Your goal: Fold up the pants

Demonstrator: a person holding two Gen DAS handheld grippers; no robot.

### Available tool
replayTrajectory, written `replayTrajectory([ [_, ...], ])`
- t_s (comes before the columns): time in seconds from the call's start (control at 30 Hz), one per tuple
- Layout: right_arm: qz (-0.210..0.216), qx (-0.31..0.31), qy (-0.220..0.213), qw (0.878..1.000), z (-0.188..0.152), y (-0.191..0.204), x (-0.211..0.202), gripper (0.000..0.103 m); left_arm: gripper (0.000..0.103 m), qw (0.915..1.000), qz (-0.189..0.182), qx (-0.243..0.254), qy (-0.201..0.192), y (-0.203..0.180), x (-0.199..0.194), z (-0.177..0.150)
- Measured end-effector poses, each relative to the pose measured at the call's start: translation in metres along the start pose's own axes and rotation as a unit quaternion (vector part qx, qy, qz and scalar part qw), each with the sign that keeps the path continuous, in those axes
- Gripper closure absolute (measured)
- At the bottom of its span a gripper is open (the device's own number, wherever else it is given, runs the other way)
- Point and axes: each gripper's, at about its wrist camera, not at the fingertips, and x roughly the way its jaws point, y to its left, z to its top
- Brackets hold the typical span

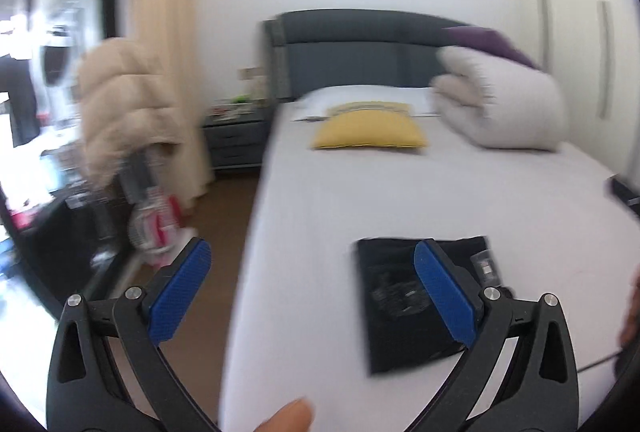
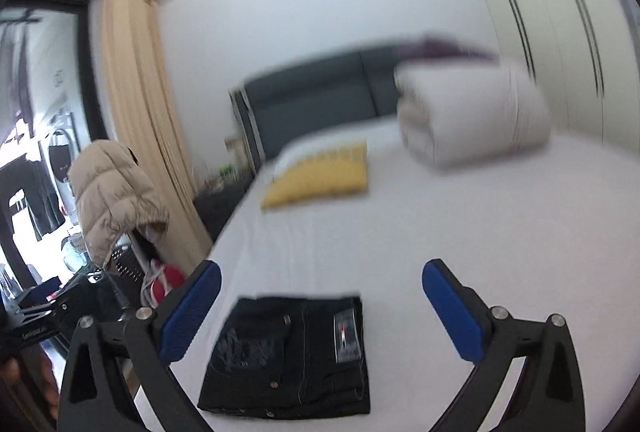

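Observation:
The black pants [image 2: 292, 356] lie folded into a compact rectangle on the white bed [image 2: 460, 232] near its foot, a back pocket and a label facing up. They also show in the left wrist view [image 1: 400, 304], partly behind my right finger. My left gripper [image 1: 312, 264] is open and empty, raised above the bed's left edge, left of the pants. My right gripper [image 2: 320, 284] is open and empty, raised just above the pants without touching them. Both views are motion-blurred.
A yellow pillow [image 1: 368, 129] and a rolled white duvet [image 1: 500, 103] lie near the grey headboard [image 1: 360, 47]. A beige puffer jacket [image 2: 116, 199] hangs on a rack left of the bed, with a curtain [image 2: 136, 103] behind. Wardrobe doors [image 2: 560, 31] stand right.

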Motion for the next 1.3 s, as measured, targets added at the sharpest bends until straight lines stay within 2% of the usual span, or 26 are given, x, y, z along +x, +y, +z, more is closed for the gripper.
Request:
replayTrajectory([
  [0.07, -0.012, -0.02, -0.021, 1.0, 0.009, 0.014, -0.024, 0.0, 0.0, 0.9994, 0.033, -0.004, 0.0, 0.007, -0.025, -0.003],
  [0.1, -0.018, -0.03, -0.036, 0.999, 0.014, 0.022, -0.04, 0.0, 0.0, 0.9994, 0.035, -0.005, 0.005, 0.013, -0.037, -0.003],
  [0.2, -0.021, -0.029, -0.053, 0.998, 0.023, 0.036, -0.073, 0.0, 0.0, 0.999, 0.006, -0.018, 0.04, 0.014, -0.062, -0.006],
  [0.4, -0.039, -0.007, -0.008, 0.999, 0.018, 0.046, -0.112, 0.0, 0.0, 0.9982, -0.02, -0.016, 0.054, 0.005, -0.124, -0.026],
  [0.5, -0.071, -0.016, 0.029, 0.997, 0.012, 0.05, -0.118, 0.0, 0.0, 0.9972, -0.028, -0.021, 0.066, 0.004, -0.145, -0.039],
  [0.7, -0.091, 0.013, 0.101, 0.991, -0.002, 0.048, -0.118, 0.0, 0.0, 0.9957, -0.027, -0.022, 0.086, -0.003, -0.145, -0.053],
  [1.0, -0.09, -0.025, 0.149, 0.984, -0.031, 0.069, -0.11, 0.0, 0.0, 0.9936, -0.029, -0.018, 0.107, -0.008, -0.129, -0.066],
  [1.3, -0.082, -0.038, 0.167, 0.982, -0.044, 0.077, -0.1, 0.0, 0.0, 0.9916, -0.037, -0.02, 0.122, -0.005, -0.112, -0.065],
])
